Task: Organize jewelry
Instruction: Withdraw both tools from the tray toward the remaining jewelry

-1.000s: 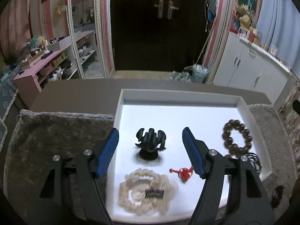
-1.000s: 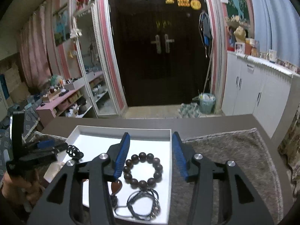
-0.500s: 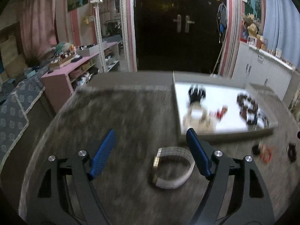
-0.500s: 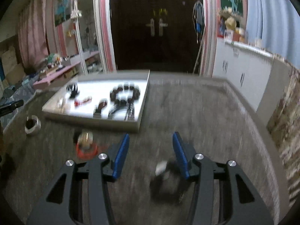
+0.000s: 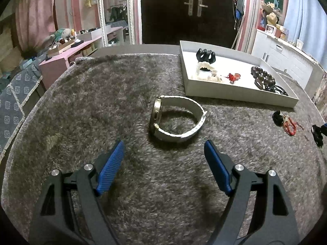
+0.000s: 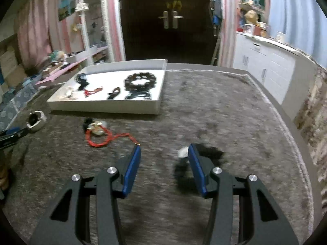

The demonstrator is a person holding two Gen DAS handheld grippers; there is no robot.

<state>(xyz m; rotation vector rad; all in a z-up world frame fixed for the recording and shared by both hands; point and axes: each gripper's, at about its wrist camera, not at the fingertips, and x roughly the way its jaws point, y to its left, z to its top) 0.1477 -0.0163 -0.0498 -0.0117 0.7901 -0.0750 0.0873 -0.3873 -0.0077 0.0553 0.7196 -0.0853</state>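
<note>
The left hand-held gripper (image 5: 164,159) hovered with its jaws wide apart and empty, the white-strapped watch (image 5: 177,119) lying on the grey rug just ahead at twelve o'clock — lined up, apparently, for a grasp. The white tray (image 5: 241,94), at two o'clock, already held several pieces. The right hand-held gripper (image 6: 164,162) stood half apart, empty — a dark blurred item (image 6: 206,153) beside its right finger.

lay on the grey shag mat: a white-strapped watch (image 5: 176,120) with gold case, on its edge, strap looped shut, just before the white tray (image 5: 241,92). held in the tray: black claw clip (image 5: 205,55), cream scrunchie (image 5: 206,74), small red charm (image 5: 234,77), dark bead bracelet (image 5: 263,77). nearer, outside the tray, sprawled a red cord bracelet (image 6: 102,138); farther right, a blurred black and white piece (image 6: 202,153).
</note>
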